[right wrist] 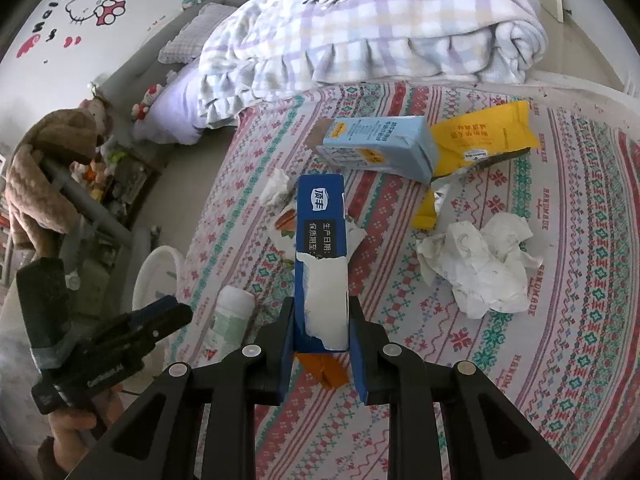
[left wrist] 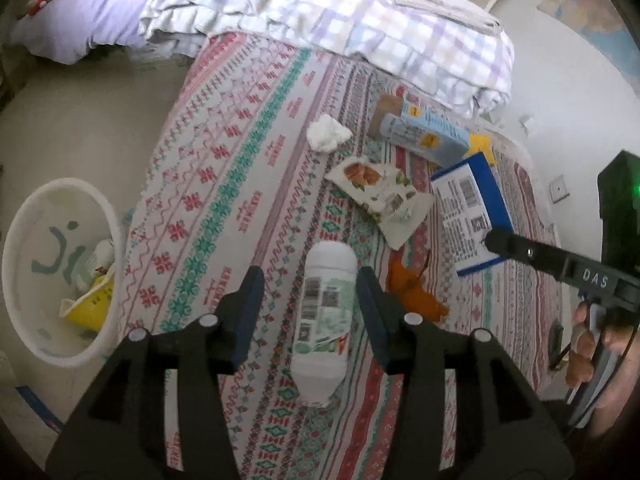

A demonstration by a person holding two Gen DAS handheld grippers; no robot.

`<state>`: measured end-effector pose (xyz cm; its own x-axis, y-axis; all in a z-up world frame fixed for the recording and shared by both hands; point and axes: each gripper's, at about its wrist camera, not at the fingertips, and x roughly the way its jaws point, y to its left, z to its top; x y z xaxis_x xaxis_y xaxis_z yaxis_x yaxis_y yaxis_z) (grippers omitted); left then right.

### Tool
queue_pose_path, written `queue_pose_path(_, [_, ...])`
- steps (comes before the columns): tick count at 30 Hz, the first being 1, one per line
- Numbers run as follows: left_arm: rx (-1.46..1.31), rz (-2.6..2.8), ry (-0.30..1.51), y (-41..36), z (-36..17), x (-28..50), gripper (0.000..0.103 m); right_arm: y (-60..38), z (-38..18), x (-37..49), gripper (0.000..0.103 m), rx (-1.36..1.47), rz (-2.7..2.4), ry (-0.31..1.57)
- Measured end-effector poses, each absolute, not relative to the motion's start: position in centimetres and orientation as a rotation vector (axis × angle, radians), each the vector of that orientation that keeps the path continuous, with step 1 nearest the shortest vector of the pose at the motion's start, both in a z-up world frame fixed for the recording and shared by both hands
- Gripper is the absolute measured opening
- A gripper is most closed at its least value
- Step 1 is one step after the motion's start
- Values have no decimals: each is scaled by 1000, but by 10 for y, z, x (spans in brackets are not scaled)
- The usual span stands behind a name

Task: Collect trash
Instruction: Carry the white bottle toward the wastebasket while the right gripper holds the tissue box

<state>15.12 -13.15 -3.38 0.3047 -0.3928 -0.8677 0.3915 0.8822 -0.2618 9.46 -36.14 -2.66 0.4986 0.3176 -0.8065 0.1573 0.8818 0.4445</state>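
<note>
Trash all over the bed (left wrist: 240,160), on the striped sheet. A white bin (left wrist: 60,272) down on the floor at nine o'clock in the left view, with some yellow and white trash in it already.

Left gripper (left wrist: 310,312): jaws wide open, one on each side of the white bottle (left wrist: 326,304), not squeezing yet (a gap shows on the left side; on the right side, hard to tell if touching). Bottle lying flat on the sheet, cap end toward six o'clock.

Right gripper (right wrist: 320,332): jaws closed on the blue box (right wrist: 320,248), gripping its near end, box pointing away toward twelve o'clock. Lifted or resting on the sheet? Cannot tell.

Other trash waiting: a light blue carton (right wrist: 376,148) at twelve o'clock in the right view, a yellow bag (right wrist: 480,140) just beside it at one o'clock, crumpled white paper (right wrist: 480,264) at three o'clock, a snack wrapper (left wrist: 380,196) and a small tissue (left wrist: 328,132) beyond the bottle, an orange scrap (left wrist: 416,296) near the bottle.

Step in hand, most likely: picking up, two things at once. Next, probably: squeeze the left jaws on the bottle, lift both, carry over to the bin, let go above it. Careful with the round bottle, likely to roll or slip.
</note>
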Motion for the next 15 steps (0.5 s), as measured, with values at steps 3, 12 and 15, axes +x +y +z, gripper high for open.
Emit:
queue_pose_path(3, [38,-544,1206,-138,-46,145,50,-363,-28,95,25,497,92,1061])
queue_pose_path(12, [143,-551,1331,-165,-80,135,46,-362,-29,88,25,476,74,1070])
queue_pose_path(15, [134,-537,1312,-167,-78,135,39,-360,-25,83,25,472,69,1057])
